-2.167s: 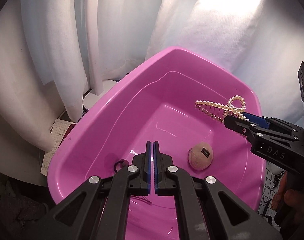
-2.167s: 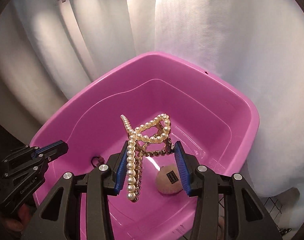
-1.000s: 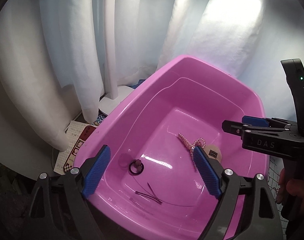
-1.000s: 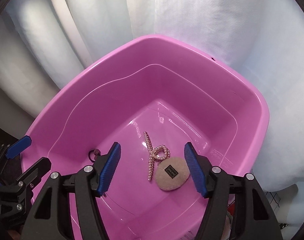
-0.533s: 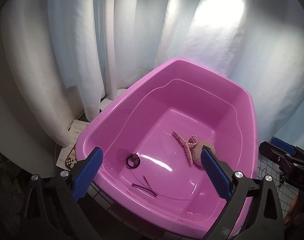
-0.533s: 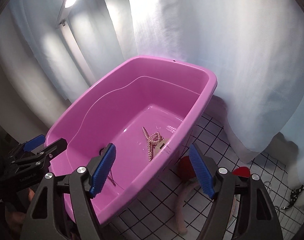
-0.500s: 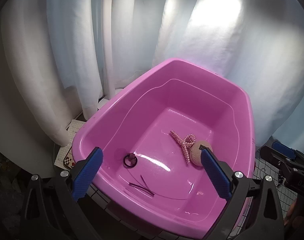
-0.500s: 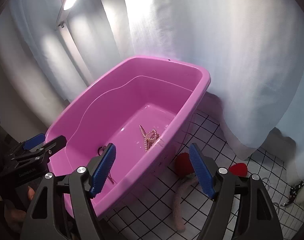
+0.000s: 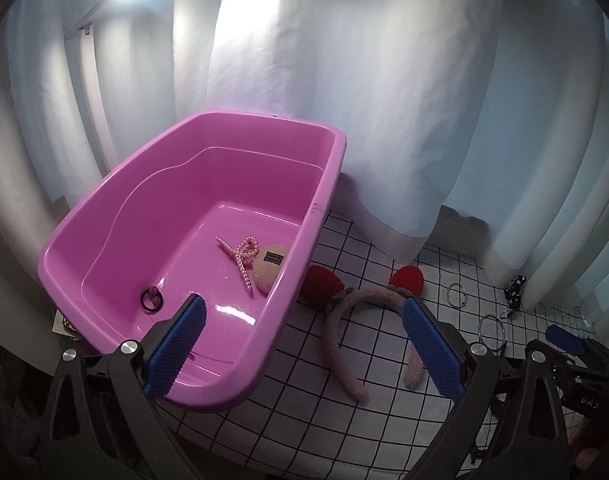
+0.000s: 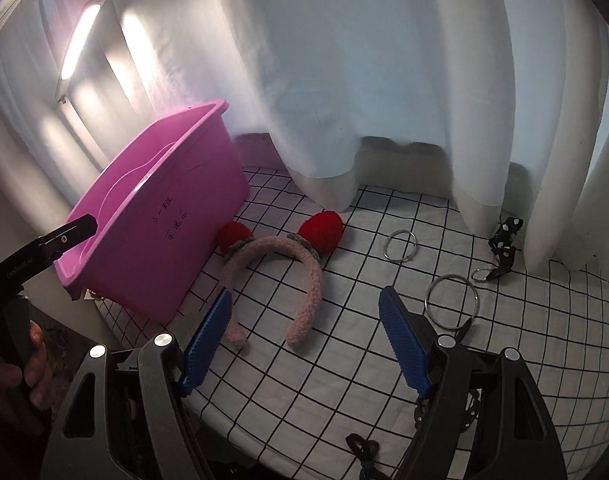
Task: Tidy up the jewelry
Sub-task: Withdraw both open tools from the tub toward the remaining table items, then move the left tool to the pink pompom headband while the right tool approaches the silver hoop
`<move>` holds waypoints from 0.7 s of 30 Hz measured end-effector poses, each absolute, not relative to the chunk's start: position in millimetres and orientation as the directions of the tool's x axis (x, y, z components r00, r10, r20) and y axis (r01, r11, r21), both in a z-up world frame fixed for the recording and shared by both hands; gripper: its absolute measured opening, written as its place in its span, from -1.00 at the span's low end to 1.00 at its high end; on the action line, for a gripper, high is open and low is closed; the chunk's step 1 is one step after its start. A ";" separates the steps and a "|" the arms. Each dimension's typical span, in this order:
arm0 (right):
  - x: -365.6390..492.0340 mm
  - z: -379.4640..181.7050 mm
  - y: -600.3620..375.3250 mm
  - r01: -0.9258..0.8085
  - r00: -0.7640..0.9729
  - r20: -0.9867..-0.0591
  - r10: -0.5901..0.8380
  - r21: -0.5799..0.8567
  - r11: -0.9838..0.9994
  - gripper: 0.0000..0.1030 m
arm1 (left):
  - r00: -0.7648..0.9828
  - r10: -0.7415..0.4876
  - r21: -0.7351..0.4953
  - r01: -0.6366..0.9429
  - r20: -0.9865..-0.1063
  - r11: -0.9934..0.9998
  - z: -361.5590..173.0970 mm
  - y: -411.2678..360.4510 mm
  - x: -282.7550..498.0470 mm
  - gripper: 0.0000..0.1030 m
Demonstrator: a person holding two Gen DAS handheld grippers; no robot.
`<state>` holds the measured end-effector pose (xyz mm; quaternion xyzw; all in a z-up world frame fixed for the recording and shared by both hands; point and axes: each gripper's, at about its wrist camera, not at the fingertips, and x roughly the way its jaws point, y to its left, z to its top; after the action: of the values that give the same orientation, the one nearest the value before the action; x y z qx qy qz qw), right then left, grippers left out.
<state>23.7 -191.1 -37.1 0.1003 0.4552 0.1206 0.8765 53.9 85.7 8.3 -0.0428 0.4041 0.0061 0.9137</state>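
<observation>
A pink bin (image 9: 192,184) holds a pearl hair clip (image 9: 240,254), a beige round puff (image 9: 269,268) and a dark ring (image 9: 151,298). The bin also shows in the right wrist view (image 10: 160,216). A pink fuzzy headband with red ears (image 10: 282,264) lies on the checked cloth beside the bin; it also shows in the left wrist view (image 9: 356,320). My left gripper (image 9: 304,344) is open and empty, above the bin's near right corner. My right gripper (image 10: 304,340) is open and empty, above the headband's ends.
Two metal rings (image 10: 450,300) (image 10: 400,245) and a dark spotted clip (image 10: 504,240) lie on the checked cloth (image 10: 344,380) to the right. A black hair tie (image 10: 360,448) lies near the front edge. White curtains (image 10: 384,80) hang behind.
The right gripper let go of the pearl clip, which now lies in the bin. Both grippers opened, pulled back and swung right, bringing the cloth and headband into view.
</observation>
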 end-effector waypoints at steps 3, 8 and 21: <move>3.8 -42.2 -228.3 -0.066 0.563 -0.779 0.277 0.292 0.954 0.44 | 0.652 -0.045 -0.087 -0.033 -0.757 0.996 -0.3 61.3 45.4 0.88; -24.7 -51.6 -280.7 -0.019 0.563 -0.783 0.266 0.309 0.951 0.49 | 0.607 -0.048 -0.095 -0.046 -0.793 0.994 -16.9 27.0 24.9 0.88; -37.5 -91.6 -353.1 -0.065 0.496 -0.809 0.315 0.327 0.943 0.49 | 0.527 0.045 -0.069 -0.193 -0.849 0.979 -57.1 -19.3 -24.0 0.88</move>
<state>-37.5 -353.1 -91.6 0.1275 0.4895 0.1109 0.8555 -24.0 -19.3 -57.1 -0.0773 0.4815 0.0684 0.8704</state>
